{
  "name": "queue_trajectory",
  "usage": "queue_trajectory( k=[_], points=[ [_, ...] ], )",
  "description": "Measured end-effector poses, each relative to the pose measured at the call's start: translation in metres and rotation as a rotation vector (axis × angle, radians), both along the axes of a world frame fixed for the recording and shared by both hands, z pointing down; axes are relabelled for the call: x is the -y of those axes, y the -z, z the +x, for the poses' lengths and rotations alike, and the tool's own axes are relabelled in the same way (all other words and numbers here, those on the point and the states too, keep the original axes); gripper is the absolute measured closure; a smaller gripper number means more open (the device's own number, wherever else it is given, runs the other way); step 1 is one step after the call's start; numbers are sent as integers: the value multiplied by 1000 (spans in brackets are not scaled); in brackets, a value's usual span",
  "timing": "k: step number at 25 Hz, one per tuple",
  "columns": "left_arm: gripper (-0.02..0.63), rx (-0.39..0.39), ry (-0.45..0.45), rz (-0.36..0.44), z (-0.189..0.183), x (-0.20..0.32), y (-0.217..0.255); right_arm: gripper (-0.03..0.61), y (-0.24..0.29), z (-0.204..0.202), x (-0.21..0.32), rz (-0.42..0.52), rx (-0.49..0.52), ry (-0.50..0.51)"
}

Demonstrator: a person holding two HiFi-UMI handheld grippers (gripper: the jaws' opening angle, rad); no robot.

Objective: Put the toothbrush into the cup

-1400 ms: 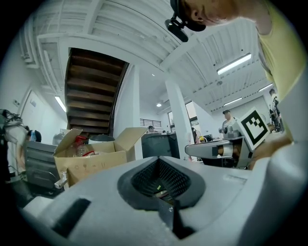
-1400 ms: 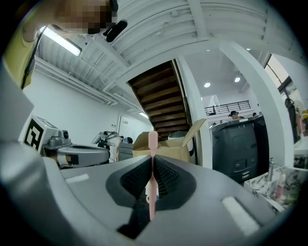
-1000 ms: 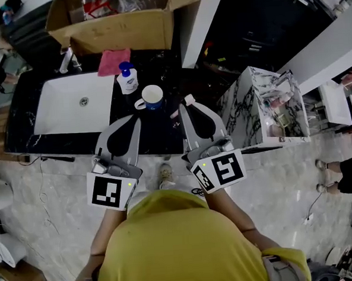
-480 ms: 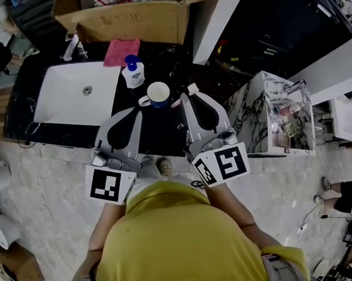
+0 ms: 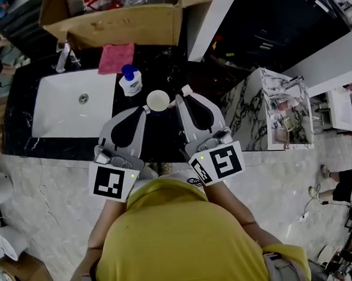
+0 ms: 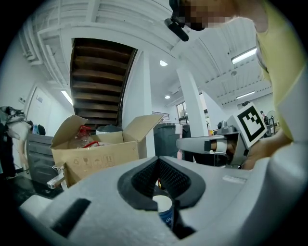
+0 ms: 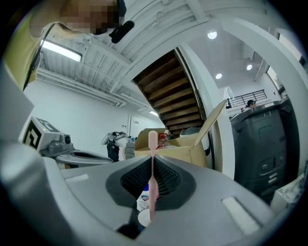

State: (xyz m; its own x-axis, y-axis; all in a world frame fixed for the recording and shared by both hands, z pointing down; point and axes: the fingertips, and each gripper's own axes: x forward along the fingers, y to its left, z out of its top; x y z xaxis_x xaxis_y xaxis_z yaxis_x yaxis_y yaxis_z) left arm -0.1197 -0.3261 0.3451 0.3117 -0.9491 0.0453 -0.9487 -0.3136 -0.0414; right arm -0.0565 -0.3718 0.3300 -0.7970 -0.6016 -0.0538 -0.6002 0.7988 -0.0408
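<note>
A blue cup (image 5: pixel 158 100) with a white inside stands on the black counter (image 5: pixel 164 134), right of the sink. My right gripper (image 5: pixel 183 96) is shut on a pink toothbrush (image 7: pixel 152 192), which stands upright between its jaws (image 7: pixel 152 161). Its tips are just right of the cup's rim. My left gripper (image 5: pixel 144 108) has its jaws together with nothing between them, and its tips are at the cup's near left side, by the handle. Through the left gripper's (image 6: pixel 157 162) jaw opening I see the cup (image 6: pixel 162 206) just ahead. The cup (image 7: pixel 143 217) also shows below the toothbrush.
A soap bottle (image 5: pixel 130 83) stands just left of and behind the cup. A white sink (image 5: pixel 61 108) with a faucet (image 5: pixel 63 58) fills the counter's left. A pink cloth (image 5: pixel 115 57) and a cardboard box (image 5: pixel 121 21) lie behind. A marble cabinet (image 5: pixel 269 107) stands at the right.
Both grippers have moved forward toward the cup. The left tips now reach its handle side and the right tips, still holding the toothbrush, are beside its rim. The cup has not moved.
</note>
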Motion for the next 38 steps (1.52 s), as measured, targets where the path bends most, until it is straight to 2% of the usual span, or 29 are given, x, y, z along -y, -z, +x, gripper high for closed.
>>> queue_trajectory(
  k=[11, 23, 32, 38],
  points=[
    [609, 2, -70, -69, -8, 34, -37, 554, -23, -16, 25, -28, -59, -10],
    [609, 13, -117, -198, -11, 56, -82, 554, -79, -37, 52, -140, -126, 2],
    [609, 14, -116, -216, -17, 66, -87, 553, -117, -46, 64, -261, -165, 25],
    [609, 13, -111, -217, -21, 66, -88, 549, -137, -56, 61, -338, -227, 67]
  ],
)
